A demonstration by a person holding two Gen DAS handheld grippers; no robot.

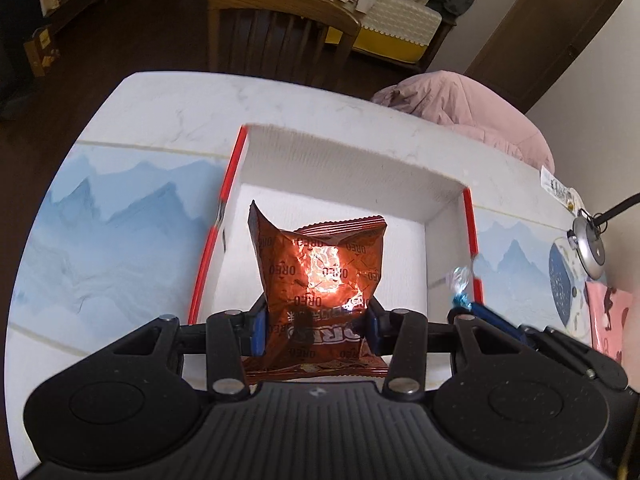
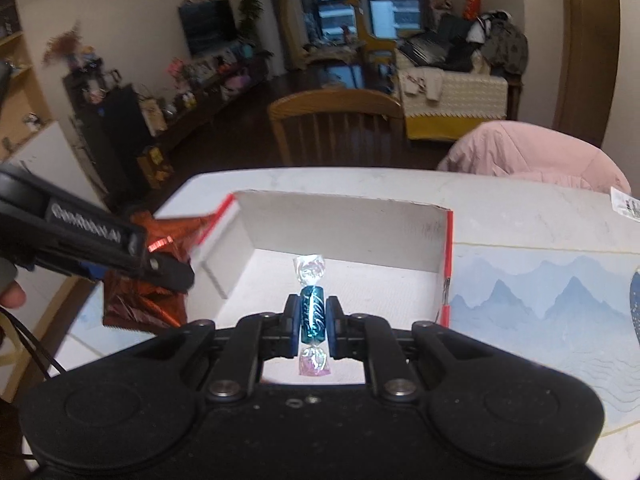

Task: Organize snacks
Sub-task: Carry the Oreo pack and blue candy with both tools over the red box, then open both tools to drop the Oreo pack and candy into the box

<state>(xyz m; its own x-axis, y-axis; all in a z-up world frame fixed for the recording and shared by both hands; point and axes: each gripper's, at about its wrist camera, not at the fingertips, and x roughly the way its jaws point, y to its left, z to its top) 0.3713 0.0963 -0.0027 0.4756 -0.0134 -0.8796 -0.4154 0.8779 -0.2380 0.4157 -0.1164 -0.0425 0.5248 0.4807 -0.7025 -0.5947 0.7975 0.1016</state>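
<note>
Between the left gripper's (image 1: 316, 324) jaws sits a clamped snack bag (image 1: 320, 264), carried over the box (image 1: 344, 152) for dropping in. The right gripper (image 2: 313, 320) pinches a candy (image 2: 313, 312) by its middle, ahead of that same box.

Our left gripper (image 1: 316, 326) was matte black plastic with blue pads (image 1: 258, 330) on its fingers, silver round screws at the linkage joints and two round discs low in the frame. Our right gripper (image 2: 313, 322) looked alike, black and speckled. At the left edge of the right wrist view, white lettering marked a black housing, and a bare fingertip (image 2: 12, 294) showed.
</note>
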